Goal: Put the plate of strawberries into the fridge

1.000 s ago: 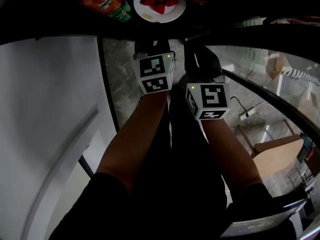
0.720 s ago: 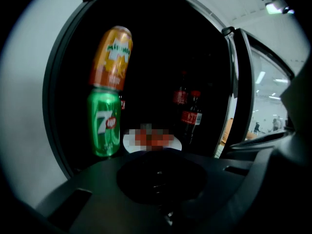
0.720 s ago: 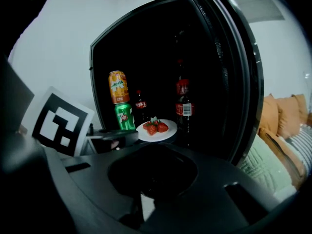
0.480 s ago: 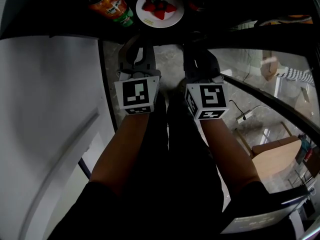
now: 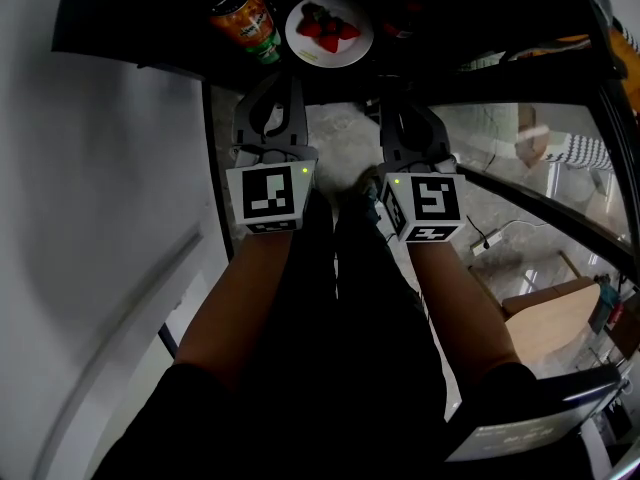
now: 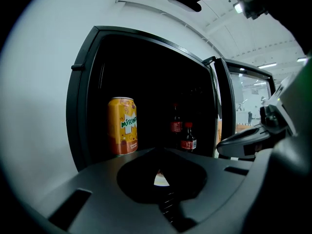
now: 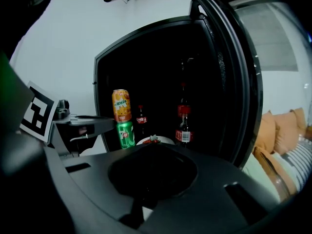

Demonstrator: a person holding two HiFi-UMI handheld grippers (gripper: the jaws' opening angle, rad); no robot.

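Note:
The white plate (image 5: 330,30) of red strawberries (image 5: 327,28) rests on a dark shelf inside the open fridge; its rim (image 7: 167,140) shows just past my right jaws. My left gripper (image 5: 284,82) hangs outside the fridge opening, below and left of the plate, apart from it. In its own view the jaws (image 6: 158,154) stand shut with nothing held. My right gripper (image 5: 400,110) is level with it, below and right of the plate, its jaws (image 7: 152,149) also shut and empty.
An orange can (image 5: 243,14) stands stacked on a green can (image 5: 266,50) left of the plate. Cola bottles (image 7: 184,125) stand deeper inside. The fridge's glass door (image 5: 520,153) is swung open at the right. A white panel (image 5: 100,218) fills the left.
My left gripper has drawn back from the fridge shelf toward me, away from the plate. The right gripper has barely moved. The plate stays on the shelf.

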